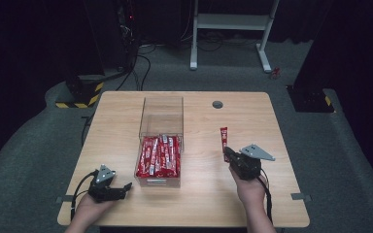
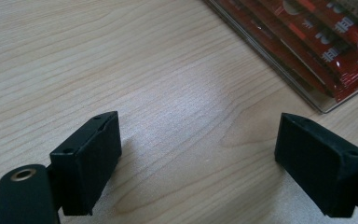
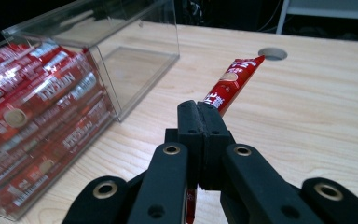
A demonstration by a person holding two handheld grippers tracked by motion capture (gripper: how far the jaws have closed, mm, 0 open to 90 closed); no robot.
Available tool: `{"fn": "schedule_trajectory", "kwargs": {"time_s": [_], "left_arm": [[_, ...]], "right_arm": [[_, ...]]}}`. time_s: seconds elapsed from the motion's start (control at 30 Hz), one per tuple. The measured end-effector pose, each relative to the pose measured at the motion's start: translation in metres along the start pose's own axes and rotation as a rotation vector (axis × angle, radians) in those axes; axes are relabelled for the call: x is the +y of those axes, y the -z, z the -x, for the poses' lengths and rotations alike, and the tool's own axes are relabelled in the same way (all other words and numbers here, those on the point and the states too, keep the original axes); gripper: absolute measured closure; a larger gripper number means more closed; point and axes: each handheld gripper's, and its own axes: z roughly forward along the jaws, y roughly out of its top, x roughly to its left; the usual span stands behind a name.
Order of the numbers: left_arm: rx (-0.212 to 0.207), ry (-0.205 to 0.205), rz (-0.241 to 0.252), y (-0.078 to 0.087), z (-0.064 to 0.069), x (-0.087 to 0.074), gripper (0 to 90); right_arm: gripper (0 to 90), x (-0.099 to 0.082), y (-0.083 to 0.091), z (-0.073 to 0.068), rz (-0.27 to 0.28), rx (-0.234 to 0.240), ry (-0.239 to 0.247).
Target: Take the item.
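Presently, right gripper [image 3: 199,112] clamped on one end of a red coffee-stick sachet [image 3: 230,83], jaws pressed flat together on the foil with the free end pointing away toward the round cable hole [image 3: 272,53] in the counter [image 1: 204,204]. Sachet seen in the high view to the right of the clear acrylic box [image 1: 160,145], well apart from it, lying along or held just above the wood; contact with the surface not resolvable. Grip taken at the very end, judged so as to leave the length free for laying flat among the others. Box standing in mid-counter, near half stocked with matching red sachets [image 1: 159,156] stacked lengthwise, far half bare, which would explain a single stick being carried toward it. Left gripper [image 2: 198,154] resting low over the counter at the box's near left corner, jaws wide apart with nothing between them but bare wood; position judged as standby, perhaps to steady the box. Next move likely calls for a swing leftward over the box wall.
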Motion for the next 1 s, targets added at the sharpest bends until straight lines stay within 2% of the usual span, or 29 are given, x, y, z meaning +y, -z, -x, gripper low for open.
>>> {"fn": "schedule_trajectory", "kwargs": {"time_s": [0.6, 1.0], "left_arm": [[-0.001, 0.000, -0.001, 0.000, 0.000, 0.000, 15.0], [-0.001, 0.001, -0.001, 0.000, 0.000, 0.000, 15.0]], "right_arm": [[89.8, -0.028, -0.033, 0.011, -0.138, -0.033, -0.018], [89.4, -0.036, -0.048, 0.015, -0.179, -0.042, -0.022]]}}
